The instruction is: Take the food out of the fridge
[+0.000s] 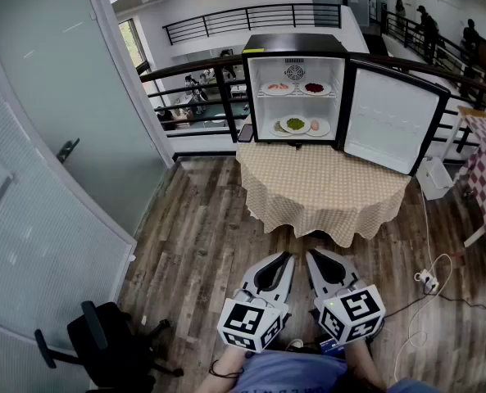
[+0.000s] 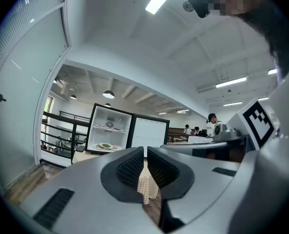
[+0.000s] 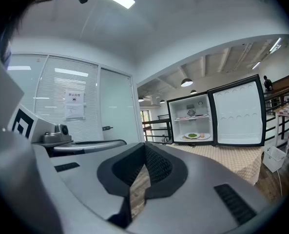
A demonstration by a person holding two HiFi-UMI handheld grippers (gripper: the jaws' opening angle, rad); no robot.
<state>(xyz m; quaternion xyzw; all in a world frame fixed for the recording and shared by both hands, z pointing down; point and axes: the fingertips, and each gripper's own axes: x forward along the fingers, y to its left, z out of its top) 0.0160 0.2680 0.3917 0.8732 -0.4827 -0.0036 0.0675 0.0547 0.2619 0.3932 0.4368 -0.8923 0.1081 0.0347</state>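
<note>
The food (image 1: 295,124) is all inside the fridge (image 1: 294,43), on plates set on two levels. On the upper shelf (image 1: 296,95) one plate holds something pinkish (image 1: 278,88) and, just beside it toward the door side, another holds something dark red (image 1: 315,88). On the fridge's bottom level a plate of green food sits in the middle, with a plate carrying a pale item (image 1: 318,127) touching or overlapping it on the door side; what lies on the other side is too small to tell. The same plates show small in the left gripper view (image 2: 105,146) and the right gripper view (image 3: 192,135).

The fridge's door (image 1: 388,121) stands swung wide open. The fridge rests at the back edge of a round surface (image 1: 324,188) draped in a tan checked cloth (image 1: 308,219) that hangs over the rim in front of the fridge.

Well in front of the fridge, off the surface and over the wooden floor (image 1: 193,244), are both tools. The left hand-held gripper (image 1: 287,256) (image 2: 145,149) has its jaws brought together with nothing between them. The right hand-held gripper (image 1: 311,254) (image 3: 143,146), just beside it, is likewise closed and empty. Both point toward the fridge.

Behind the fridge runs a black railing (image 1: 251,11). Far to the fridge's hinge-free side stands a glass wall (image 1: 54,137), and a black office chair (image 1: 103,350) sits near it. On the door side a power strip (image 1: 428,282) lies on the floor.
</note>
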